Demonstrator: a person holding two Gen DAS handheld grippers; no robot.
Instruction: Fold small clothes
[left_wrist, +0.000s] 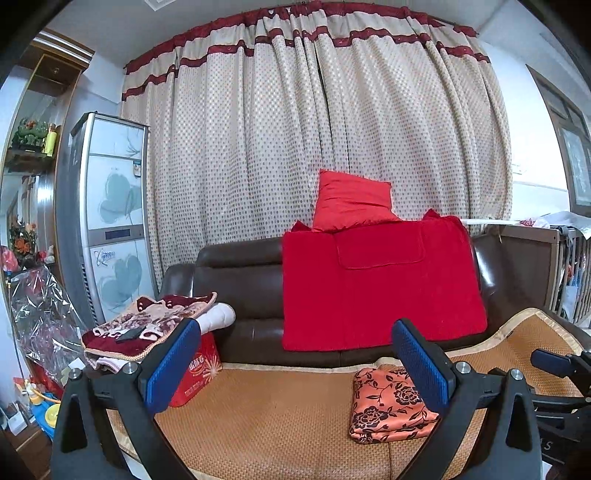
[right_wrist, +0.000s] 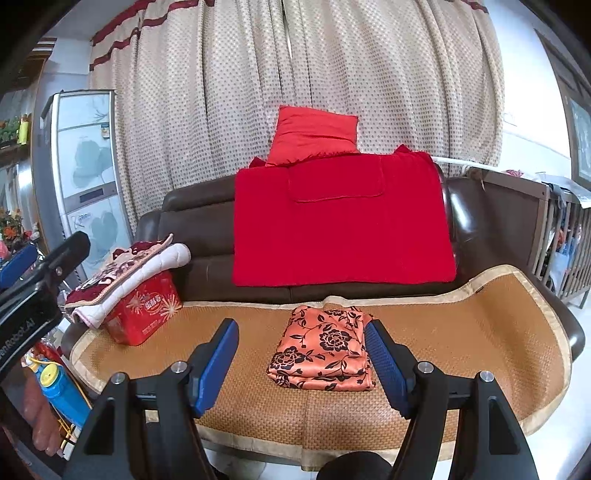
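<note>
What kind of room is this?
Probably a home living room: a dark brown leather sofa, long dotted beige curtains behind it, and a tall standing air conditioner in the corner.

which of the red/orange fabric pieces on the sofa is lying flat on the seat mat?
The orange floral folded cloth, lying flat on the woven mat. The red blanket hangs over the backrest; the red pillow is propped above it.

**Materials and finishes**

Folded garment: satiny, faintly shiny floral cloth. Mat: woven, rough, cloth-edged. Sofa: glossy dark leather. Far throw: matt red plush. Pads: ribbed blue rubber.
</note>
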